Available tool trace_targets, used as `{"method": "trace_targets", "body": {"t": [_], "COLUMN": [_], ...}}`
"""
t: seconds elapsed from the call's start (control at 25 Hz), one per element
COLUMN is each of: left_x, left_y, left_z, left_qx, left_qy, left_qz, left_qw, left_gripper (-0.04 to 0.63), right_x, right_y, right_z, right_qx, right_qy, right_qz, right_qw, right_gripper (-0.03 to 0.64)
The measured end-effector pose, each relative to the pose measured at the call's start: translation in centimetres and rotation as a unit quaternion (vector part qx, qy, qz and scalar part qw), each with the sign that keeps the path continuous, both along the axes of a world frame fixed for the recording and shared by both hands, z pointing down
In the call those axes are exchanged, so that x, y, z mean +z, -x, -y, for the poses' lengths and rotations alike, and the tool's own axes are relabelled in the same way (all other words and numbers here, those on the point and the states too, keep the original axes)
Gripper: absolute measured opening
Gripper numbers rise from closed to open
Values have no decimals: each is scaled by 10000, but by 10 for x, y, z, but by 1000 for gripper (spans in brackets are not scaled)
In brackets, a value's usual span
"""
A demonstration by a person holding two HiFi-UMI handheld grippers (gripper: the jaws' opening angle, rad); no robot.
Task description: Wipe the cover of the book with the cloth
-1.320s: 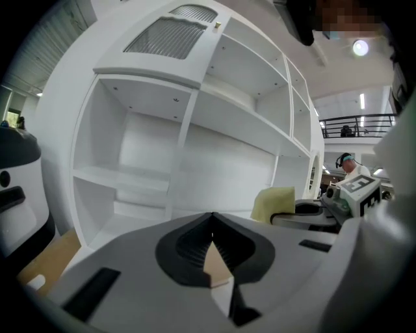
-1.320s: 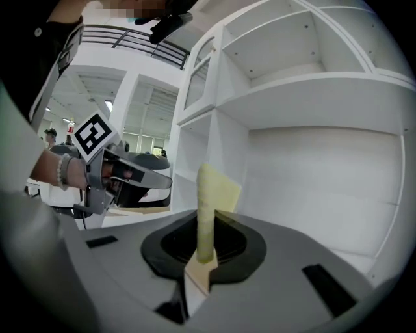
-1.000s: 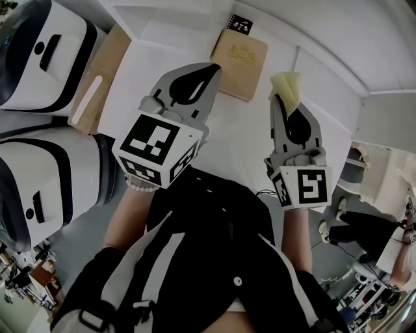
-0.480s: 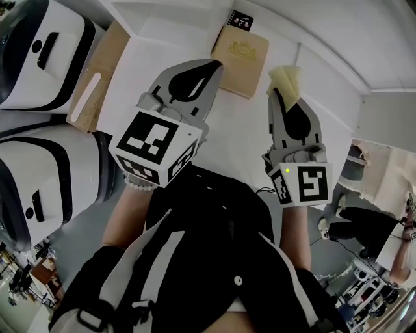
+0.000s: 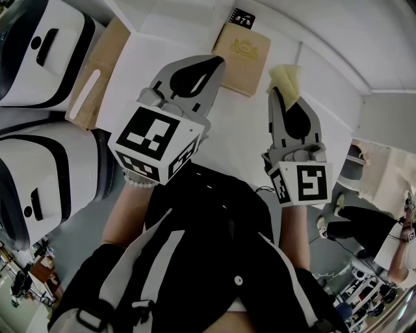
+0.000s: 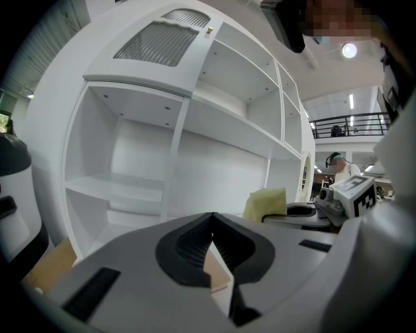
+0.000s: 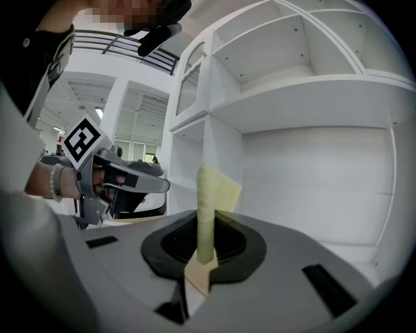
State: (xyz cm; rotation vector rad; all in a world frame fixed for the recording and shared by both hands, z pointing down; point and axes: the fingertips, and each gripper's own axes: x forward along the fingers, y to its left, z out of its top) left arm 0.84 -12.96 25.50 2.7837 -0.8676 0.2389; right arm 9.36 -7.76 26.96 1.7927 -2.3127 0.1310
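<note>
Yellow cloth [image 5: 286,81] pinched in the right gripper [image 5: 278,99], jaws clamped on its lower edge, the rest sticking up past the tips as a folded flap. Seen edge-on in the right gripper view, upright between the dark pads. Hangs above the white tabletop [image 5: 156,58], just right of the book [image 5: 242,53], apart from it as far as the head view tells.

Tan book flat on the tabletop near the back wall, cover up with a gold emblem, turned slightly askew. Black card [image 5: 242,19] with white marks just behind its far edge.

Left gripper [image 5: 216,62] closed tight with nothing between the jaws, pads meeting in the left gripper view. Tips over the book's near left corner in the head view; contact not clear.

Both grippers side by side in front of a dark jacket, marker cubes toward the head camera. Cardboard box [image 5: 97,75] lying left of the tabletop, beside two white-and-black machines [image 5: 39,45]. White shelving [image 6: 195,97] ahead in both gripper views.
</note>
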Motion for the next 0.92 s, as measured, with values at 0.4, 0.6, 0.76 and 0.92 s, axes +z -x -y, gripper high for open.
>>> {"method": "trace_targets", "body": {"t": [0.4,0.6,0.76,0.92], "left_x": [1,-1,0,1], "left_y": [0,0,-1,-1], "left_z": [0,-3,-3,-5], "left_qx": [32,55,62,66], "left_qy": [2,-7,9,11], "left_qz": [-64,-82,-99,-103], "left_qw": [10000,10000,9999,9999], "left_gripper": [2,2,2,2], "right_x": [6,7,9,10], "right_y": [2,4,5,5], "right_z": [1,-2,-3,-5], "right_qx": [-23,-42,-57,-58], "right_qy": [82,105,133,145], "right_qz": [-11,-20,-23,-15], "right_qw": [10000,9999,9999,9999], "right_gripper": [35,35,34,35]}}
